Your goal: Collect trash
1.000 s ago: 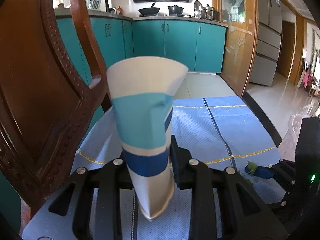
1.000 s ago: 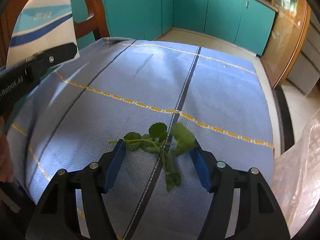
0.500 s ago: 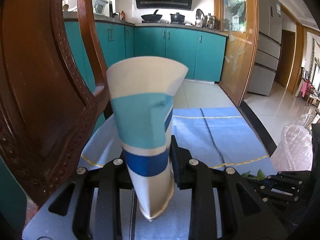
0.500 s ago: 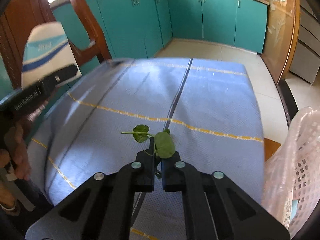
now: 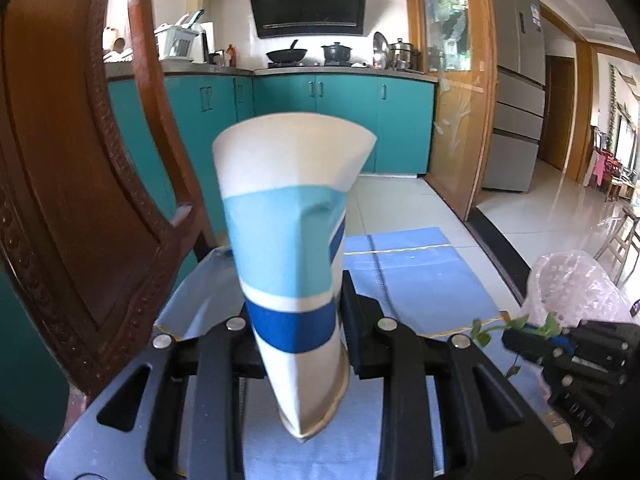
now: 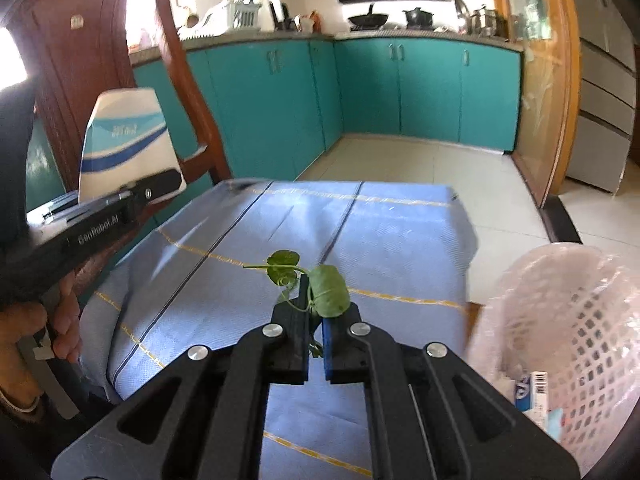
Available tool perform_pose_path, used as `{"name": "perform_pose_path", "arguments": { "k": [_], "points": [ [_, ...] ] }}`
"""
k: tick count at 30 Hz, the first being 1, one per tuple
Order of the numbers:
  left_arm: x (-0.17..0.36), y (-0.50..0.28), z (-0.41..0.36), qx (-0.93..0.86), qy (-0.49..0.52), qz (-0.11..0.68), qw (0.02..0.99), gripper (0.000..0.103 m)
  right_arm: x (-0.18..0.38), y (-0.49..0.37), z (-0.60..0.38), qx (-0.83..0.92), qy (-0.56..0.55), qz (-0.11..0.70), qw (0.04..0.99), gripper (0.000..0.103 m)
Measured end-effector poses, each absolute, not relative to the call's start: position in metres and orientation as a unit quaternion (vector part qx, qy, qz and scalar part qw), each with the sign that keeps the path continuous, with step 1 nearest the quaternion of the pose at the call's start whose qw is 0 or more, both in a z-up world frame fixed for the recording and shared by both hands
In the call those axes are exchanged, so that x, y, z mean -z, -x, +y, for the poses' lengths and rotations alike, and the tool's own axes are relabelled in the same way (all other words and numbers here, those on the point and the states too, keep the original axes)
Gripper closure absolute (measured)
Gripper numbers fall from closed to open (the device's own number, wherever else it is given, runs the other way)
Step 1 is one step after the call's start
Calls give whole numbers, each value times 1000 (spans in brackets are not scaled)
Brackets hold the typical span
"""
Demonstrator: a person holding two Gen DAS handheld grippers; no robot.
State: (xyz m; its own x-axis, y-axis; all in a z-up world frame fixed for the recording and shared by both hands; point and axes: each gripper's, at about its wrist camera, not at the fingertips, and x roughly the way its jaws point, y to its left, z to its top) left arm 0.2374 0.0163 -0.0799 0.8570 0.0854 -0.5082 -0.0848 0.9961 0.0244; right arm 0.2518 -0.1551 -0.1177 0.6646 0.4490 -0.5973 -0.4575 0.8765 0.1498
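My left gripper (image 5: 296, 320) is shut on a crushed paper cup (image 5: 288, 240), white with light blue and dark blue bands, held upright above the blue tablecloth (image 5: 416, 280). The same cup (image 6: 124, 140) and left gripper (image 6: 160, 184) show at the left of the right wrist view. My right gripper (image 6: 316, 320) is shut on a green leafy sprig (image 6: 320, 288), lifted off the cloth (image 6: 248, 264). That sprig (image 5: 520, 326) and the right gripper (image 5: 516, 338) appear low on the right of the left wrist view. A pink mesh trash basket (image 6: 560, 320) lined with plastic stands to the right.
A carved wooden chair (image 5: 68, 200) stands close on the left. Teal kitchen cabinets (image 5: 344, 120) line the back, and a tiled floor (image 5: 540, 220) lies beyond the table's far edge. The basket (image 5: 572, 288) holds some packaging (image 6: 532, 392). A hand (image 6: 44, 328) grips the left handle.
My right gripper shut on the leafy sprig and lifted it off the cloth, and the basket came into view. My left gripper rose with the cup still held.
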Motion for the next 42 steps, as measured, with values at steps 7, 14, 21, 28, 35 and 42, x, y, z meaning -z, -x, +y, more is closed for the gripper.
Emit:
{"name": "perform_pose_path", "arguments": {
  "k": [7, 14, 21, 28, 35, 42],
  "points": [
    [73, -235, -36, 11, -14, 253, 967, 75, 96, -238, -238, -178, -30, 287, 941, 97],
    [81, -241, -115, 120, -5, 266, 956, 75, 91, -218, -330, -106, -84, 279, 951, 97],
    [102, -247, -201, 194, -48, 279, 939, 75, 104, -200, -396, -53, -125, 287, 948, 97],
    [139, -265, -254, 211, -80, 328, 917, 56, 112, -199, -414, -41, -133, 298, 944, 97],
    [128, -272, -229, 188, -44, 310, 931, 23, 116, -207, -407, -43, -124, 316, 940, 94],
    [115, -266, -193, 155, -12, 300, 941, 16, 111, -208, -391, -51, -124, 308, 942, 39]
  ]
}}
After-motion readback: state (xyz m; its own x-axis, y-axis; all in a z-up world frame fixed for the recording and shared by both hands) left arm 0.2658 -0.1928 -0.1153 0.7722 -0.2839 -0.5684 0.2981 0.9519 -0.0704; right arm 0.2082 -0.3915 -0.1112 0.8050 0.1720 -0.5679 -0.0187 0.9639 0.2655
